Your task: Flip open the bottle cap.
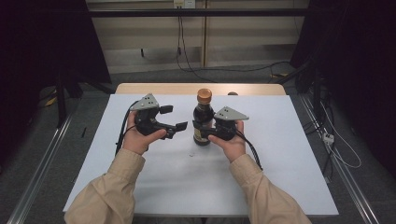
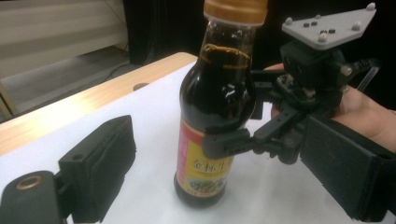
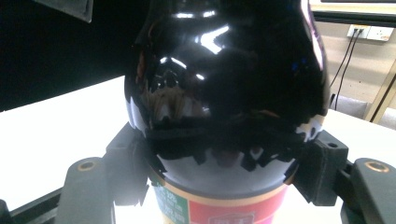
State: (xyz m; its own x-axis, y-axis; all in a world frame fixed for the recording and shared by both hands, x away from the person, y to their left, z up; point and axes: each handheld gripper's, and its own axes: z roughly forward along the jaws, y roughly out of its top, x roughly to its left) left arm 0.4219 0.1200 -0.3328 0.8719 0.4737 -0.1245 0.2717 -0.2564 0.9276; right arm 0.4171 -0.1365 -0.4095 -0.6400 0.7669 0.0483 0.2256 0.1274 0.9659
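A dark soy sauce bottle (image 1: 202, 116) with an orange cap (image 1: 204, 95) stands upright on the white table (image 1: 280, 158). My right gripper (image 1: 205, 134) is shut on the bottle's lower body, just above the red and yellow label (image 2: 198, 161). In the right gripper view the glossy bottle (image 3: 224, 70) sits between the two black pads of the right gripper (image 3: 226, 161). My left gripper (image 1: 175, 117) is open just left of the bottle and does not touch it. In the left gripper view the bottle (image 2: 215, 102) stands beyond the spread jaws of the left gripper (image 2: 219, 140).
A bare wooden strip (image 1: 154, 88) runs along the table's far edge. A tiny speck (image 1: 191, 154) lies on the white top in front of the bottle. Cables (image 1: 336, 144) trail on the floor to the right, and a metal rail (image 1: 42, 158) runs along the left.
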